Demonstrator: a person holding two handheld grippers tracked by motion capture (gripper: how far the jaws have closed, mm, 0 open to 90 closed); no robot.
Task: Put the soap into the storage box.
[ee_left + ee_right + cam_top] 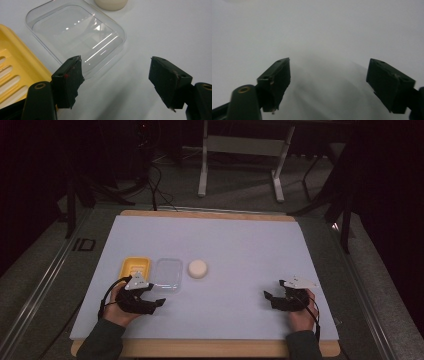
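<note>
A yellow slotted soap tray (135, 268) (15, 70) lies at the left of the white table top. Beside it on the right lies a clear plastic lid (167, 274) (75, 35). A round white soap bar (197, 268) (110, 3) rests just right of the lid. My left gripper (159, 299) (116, 77) is open just in front of the lid's near edge, nothing between its jaws. My right gripper (270, 297) (329, 82) is open at the right front of the table, over bare surface.
The white table top (240, 250) has a wooden edge at front and back. A white table frame (240, 150) and dark stands rise on the floor beyond. Cables (155, 185) run across the floor behind the table.
</note>
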